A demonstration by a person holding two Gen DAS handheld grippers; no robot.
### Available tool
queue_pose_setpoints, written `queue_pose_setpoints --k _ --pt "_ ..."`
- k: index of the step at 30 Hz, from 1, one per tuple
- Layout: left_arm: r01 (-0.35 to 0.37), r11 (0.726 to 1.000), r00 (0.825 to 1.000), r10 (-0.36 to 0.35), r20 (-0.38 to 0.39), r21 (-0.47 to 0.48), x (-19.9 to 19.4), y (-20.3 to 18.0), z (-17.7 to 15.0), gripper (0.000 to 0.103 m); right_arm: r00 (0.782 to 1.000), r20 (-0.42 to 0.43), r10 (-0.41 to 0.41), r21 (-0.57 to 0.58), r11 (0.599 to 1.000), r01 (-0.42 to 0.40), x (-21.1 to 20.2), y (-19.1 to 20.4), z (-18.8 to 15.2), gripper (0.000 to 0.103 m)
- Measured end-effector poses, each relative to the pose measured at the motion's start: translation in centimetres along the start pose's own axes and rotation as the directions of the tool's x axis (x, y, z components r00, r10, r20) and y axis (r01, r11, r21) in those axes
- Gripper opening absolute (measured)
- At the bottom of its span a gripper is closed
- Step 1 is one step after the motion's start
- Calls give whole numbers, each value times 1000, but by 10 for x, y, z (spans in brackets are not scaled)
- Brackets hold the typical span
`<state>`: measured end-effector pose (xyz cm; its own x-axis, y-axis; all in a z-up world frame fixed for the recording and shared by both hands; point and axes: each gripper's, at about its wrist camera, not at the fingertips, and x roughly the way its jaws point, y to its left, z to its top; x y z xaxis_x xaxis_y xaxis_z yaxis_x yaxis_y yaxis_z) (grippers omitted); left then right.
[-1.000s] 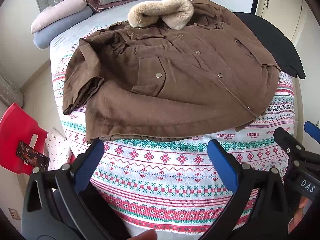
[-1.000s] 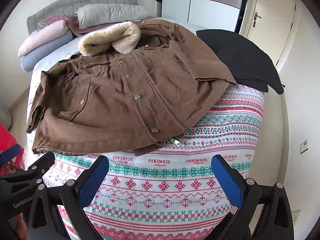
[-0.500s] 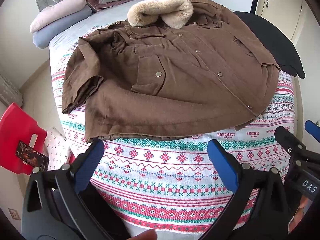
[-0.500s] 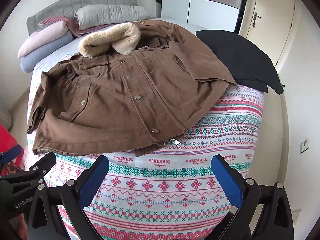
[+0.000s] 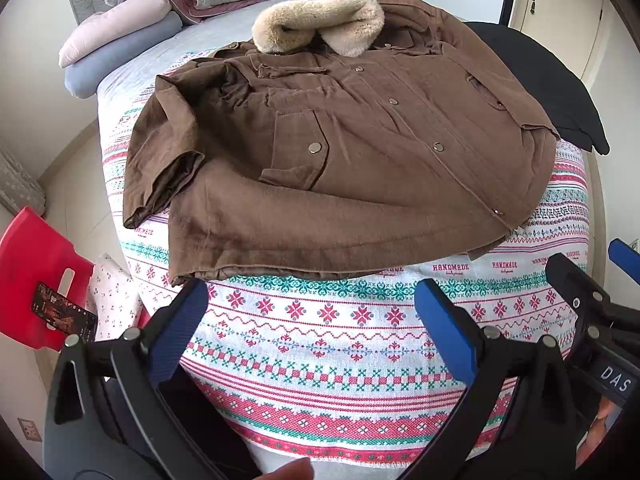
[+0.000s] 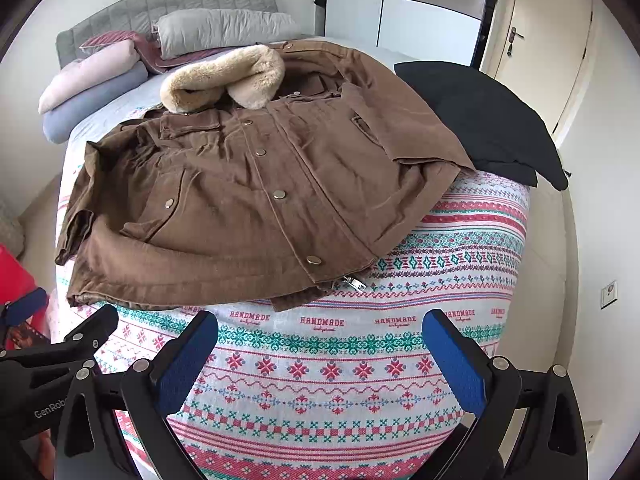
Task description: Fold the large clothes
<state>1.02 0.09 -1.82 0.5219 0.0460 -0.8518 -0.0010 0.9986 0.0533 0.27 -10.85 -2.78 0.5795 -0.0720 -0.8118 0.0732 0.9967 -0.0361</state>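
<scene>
A brown jacket [image 5: 360,160] with a beige fur collar [image 5: 320,24] lies front-up and snapped shut on the patterned bedspread [image 5: 328,344]. Both sleeves are folded in over its sides. It also shows in the right wrist view [image 6: 256,200]. My left gripper [image 5: 312,316] is open and empty, just short of the jacket's bottom hem. My right gripper [image 6: 320,344] is open and empty, near the hem by the zipper end [image 6: 352,282]. Each gripper shows at the edge of the other's view.
A black garment [image 6: 480,116] lies at the bed's right, partly under the jacket. Pillows and folded bedding [image 6: 96,84] are stacked at the headboard. A red stool [image 5: 36,280] stands left of the bed. A door and wardrobe are behind.
Both grippers have stayed almost still and open; the view has shifted only slightly. The jacket has not moved.
</scene>
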Motion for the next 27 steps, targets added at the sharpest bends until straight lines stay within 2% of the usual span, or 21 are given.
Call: queue_pose_setpoints --k 27 --pt "-2 1000 1000 2 -5 7 1 -2 -1 102 1000 1 4 -2 1000 -4 0 3 -1 103"
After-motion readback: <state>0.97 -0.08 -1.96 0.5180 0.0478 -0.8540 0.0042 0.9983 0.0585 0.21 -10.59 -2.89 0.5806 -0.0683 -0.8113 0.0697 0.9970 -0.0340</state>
